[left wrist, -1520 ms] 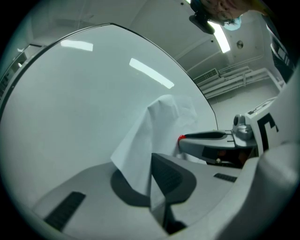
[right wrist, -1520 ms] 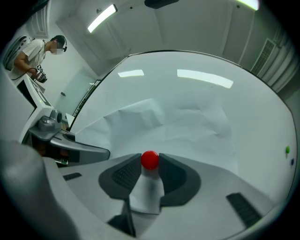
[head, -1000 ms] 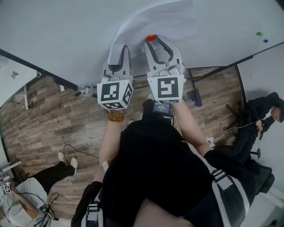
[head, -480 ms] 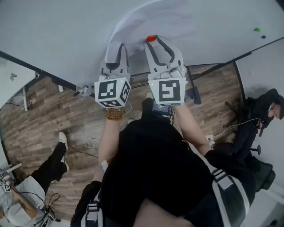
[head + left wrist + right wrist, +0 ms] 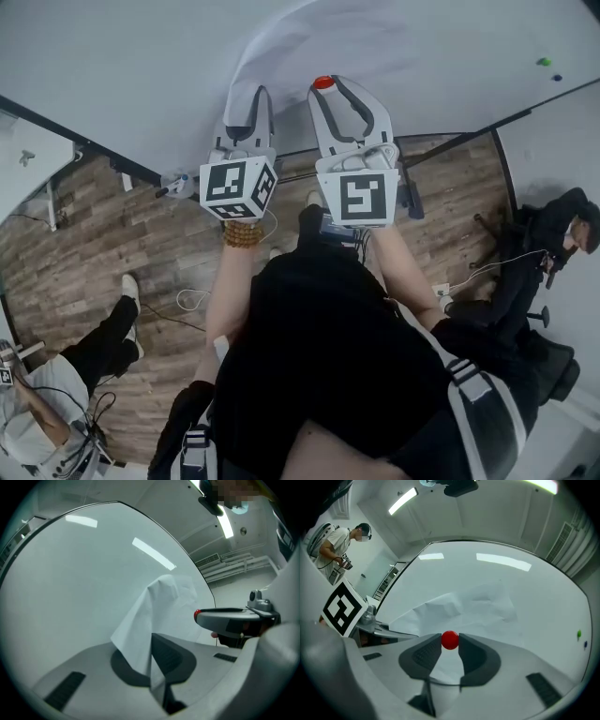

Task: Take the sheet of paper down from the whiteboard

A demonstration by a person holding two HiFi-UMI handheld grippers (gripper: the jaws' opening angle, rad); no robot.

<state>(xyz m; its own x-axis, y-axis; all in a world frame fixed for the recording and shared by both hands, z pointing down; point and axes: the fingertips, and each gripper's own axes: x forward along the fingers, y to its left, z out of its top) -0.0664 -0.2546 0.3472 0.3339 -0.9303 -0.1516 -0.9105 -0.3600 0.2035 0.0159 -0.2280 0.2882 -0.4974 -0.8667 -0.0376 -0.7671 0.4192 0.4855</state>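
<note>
A white sheet of paper (image 5: 328,42) hangs on the whiteboard (image 5: 112,66), its lower left part lifted off the board. My left gripper (image 5: 248,103) is shut on that lower left corner; in the left gripper view the paper (image 5: 154,611) runs down between the closed pads of my left gripper (image 5: 151,641). My right gripper (image 5: 323,86) is shut on a round red magnet (image 5: 322,82) at the sheet's lower edge. In the right gripper view the magnet (image 5: 450,640) sits pinched between the two pads (image 5: 425,654), with the creased paper (image 5: 478,604) behind it.
A green magnet (image 5: 544,63) and a blue one (image 5: 560,78) stick to the board far right. The board's dark frame (image 5: 450,145) runs below the grippers. One person sits at lower left (image 5: 56,412), another in black at right (image 5: 553,244). Wooden floor lies beneath.
Both grippers keep their places and their grips. The person at lower left has shifted their legs.
</note>
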